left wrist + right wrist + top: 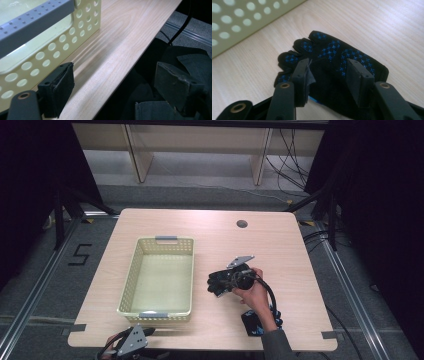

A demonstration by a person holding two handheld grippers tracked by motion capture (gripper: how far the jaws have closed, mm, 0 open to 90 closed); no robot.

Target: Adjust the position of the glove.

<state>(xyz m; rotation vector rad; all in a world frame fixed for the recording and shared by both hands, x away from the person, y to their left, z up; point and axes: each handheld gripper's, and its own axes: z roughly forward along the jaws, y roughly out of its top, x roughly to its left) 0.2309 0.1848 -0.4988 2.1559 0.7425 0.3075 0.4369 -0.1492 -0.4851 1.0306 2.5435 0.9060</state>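
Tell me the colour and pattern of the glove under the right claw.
Black glove with small blue cross-shaped dots; clearest in the right gripper view.

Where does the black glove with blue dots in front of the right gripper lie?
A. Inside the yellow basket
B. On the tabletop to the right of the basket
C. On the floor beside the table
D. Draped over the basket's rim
B: in the right gripper view the glove lies flat on the wooden table, outside the perforated wall of the basket.

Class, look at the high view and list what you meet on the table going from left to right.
Yellow basket → right gripper over a black glove → the person's hand holding it → the table's bare right side.
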